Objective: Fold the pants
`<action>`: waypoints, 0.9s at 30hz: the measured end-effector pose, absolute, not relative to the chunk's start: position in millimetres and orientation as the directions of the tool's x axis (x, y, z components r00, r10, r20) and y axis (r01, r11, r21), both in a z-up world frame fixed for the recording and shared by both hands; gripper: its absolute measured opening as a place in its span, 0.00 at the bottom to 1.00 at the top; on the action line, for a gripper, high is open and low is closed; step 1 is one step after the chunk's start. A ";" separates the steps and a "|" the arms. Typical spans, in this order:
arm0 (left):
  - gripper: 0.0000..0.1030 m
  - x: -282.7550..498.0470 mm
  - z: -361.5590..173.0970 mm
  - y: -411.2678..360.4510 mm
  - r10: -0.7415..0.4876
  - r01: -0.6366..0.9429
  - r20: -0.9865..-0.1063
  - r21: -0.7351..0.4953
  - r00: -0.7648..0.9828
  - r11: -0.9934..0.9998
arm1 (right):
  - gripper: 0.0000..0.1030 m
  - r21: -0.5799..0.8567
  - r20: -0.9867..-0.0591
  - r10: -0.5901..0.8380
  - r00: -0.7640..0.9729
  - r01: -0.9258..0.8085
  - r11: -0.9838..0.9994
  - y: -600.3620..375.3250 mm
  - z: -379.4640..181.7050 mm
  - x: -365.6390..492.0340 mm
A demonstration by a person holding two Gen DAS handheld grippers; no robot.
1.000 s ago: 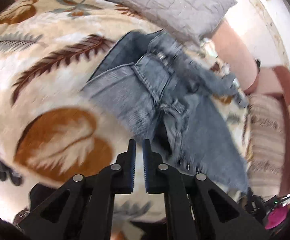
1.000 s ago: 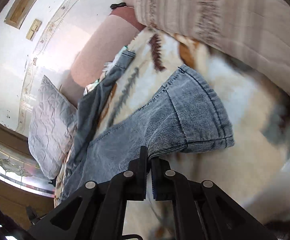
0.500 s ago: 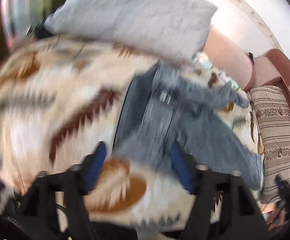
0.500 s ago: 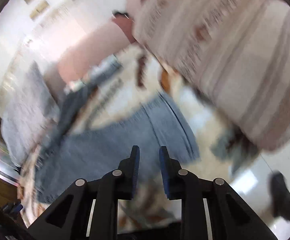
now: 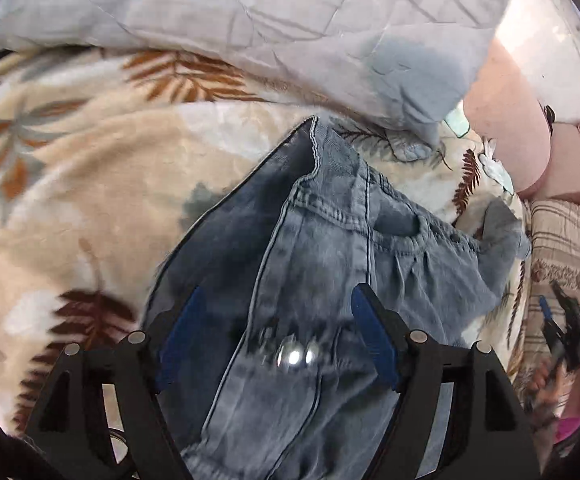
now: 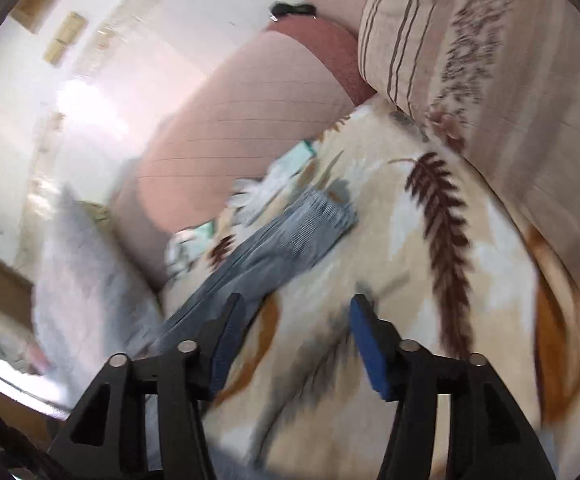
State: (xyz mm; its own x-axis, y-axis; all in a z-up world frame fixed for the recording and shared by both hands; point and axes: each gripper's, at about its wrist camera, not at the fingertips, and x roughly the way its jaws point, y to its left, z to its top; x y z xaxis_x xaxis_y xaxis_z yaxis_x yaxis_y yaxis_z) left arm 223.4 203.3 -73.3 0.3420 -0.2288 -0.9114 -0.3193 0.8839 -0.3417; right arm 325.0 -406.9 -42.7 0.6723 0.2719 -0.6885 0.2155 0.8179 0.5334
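With both grippers' jaws spread and empty, left gripper (image 5: 277, 328) over the jeans (image 5: 330, 248) waistband at frame centre, right gripper (image 6: 294, 336) beside a leg on the blanket (image 6: 410, 240), I judge I'm between folds and must regrasp next.

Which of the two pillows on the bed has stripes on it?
The beige pillow seen from the right wrist, printed with brown stripes and patterned bands. The other, the quilted grey pillow beyond the jeans, is plain stitched fabric without stripes.
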 end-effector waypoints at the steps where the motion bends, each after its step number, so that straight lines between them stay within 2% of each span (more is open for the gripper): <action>1: 0.74 228.6 -76.7 203.6 -0.240 -0.318 -0.909 -0.351 0.340 0.881 | 0.57 0.502 -0.707 0.244 0.664 0.227 0.835 -408.7 -53.4 343.3; 4: 0.74 236.2 -80.2 201.6 -0.270 -0.290 -0.901 -0.374 0.340 0.881 | 0.57 0.460 -0.718 0.208 0.664 0.229 0.858 -413.6 -74.8 378.7; 6: 0.74 243.1 -82.6 200.3 -0.283 -0.270 -0.898 -0.380 0.337 0.884 | 0.64 0.446 -0.714 0.205 0.670 0.210 0.870 -414.0 -85.3 398.8; 9: 0.76 254.6 -90.7 192.0 -0.303 -0.240 -0.901 -0.383 0.312 0.892 | 0.67 0.419 -0.726 0.242 0.643 0.136 0.898 -400.2 -100.8 421.0; 10: 0.76 257.7 -92.8 189.6 -0.308 -0.237 -0.900 -0.387 0.309 0.891 | 0.63 0.389 -0.737 0.235 0.634 0.115 0.914 -392.9 -103.4 424.8; 11: 0.76 260.0 -93.8 185.5 -0.311 -0.236 -0.895 -0.393 0.321 0.889 | 0.38 0.357 -0.740 0.209 0.640 0.109 0.928 -387.3 -100.6 422.5; 12: 0.67 261.4 -91.8 183.4 -0.306 -0.232 -0.890 -0.394 0.339 0.890 | 0.21 0.379 -0.729 0.230 0.645 0.099 0.920 -386.5 -97.1 419.0; 13: 0.45 262.3 -88.9 181.6 -0.292 -0.228 -0.886 -0.387 0.360 0.893 | 0.21 0.413 -0.709 0.248 0.660 0.104 0.905 -389.0 -89.8 412.7; 15: 0.15 265.3 -85.7 175.4 -0.297 -0.211 -0.879 -0.393 0.374 0.895 | 0.21 0.461 -0.664 0.269 0.697 0.098 0.882 -395.3 -66.2 394.1; 16: 0.12 266.0 -84.2 172.7 -0.296 -0.212 -0.880 -0.391 0.372 0.896 | 0.21 0.495 -0.636 0.290 0.715 0.089 0.865 -401.6 -48.4 380.2; 19: 0.12 264.3 -71.7 170.7 -0.212 -0.206 -0.885 -0.319 0.415 0.925 | 0.21 0.560 -0.544 0.306 0.781 0.066 0.826 -422.9 5.6 328.3; 22: 0.10 268.6 -72.4 184.5 -0.137 -0.272 -0.894 -0.272 0.427 0.923 | 0.21 0.537 -0.615 0.218 0.757 0.201 0.819 -454.1 12.6 280.2; 26: 0.10 270.4 -90.9 199.3 -0.162 -0.329 -0.917 -0.290 0.366 0.899 | 0.23 0.360 -0.817 0.098 0.568 0.371 0.856 -468.2 -46.4 250.4; 27: 0.10 267.7 -89.7 202.3 -0.164 -0.338 -0.916 -0.295 0.366 0.894 | 0.29 0.334 -0.852 0.098 0.514 0.392 0.857 -469.6 -62.0 245.9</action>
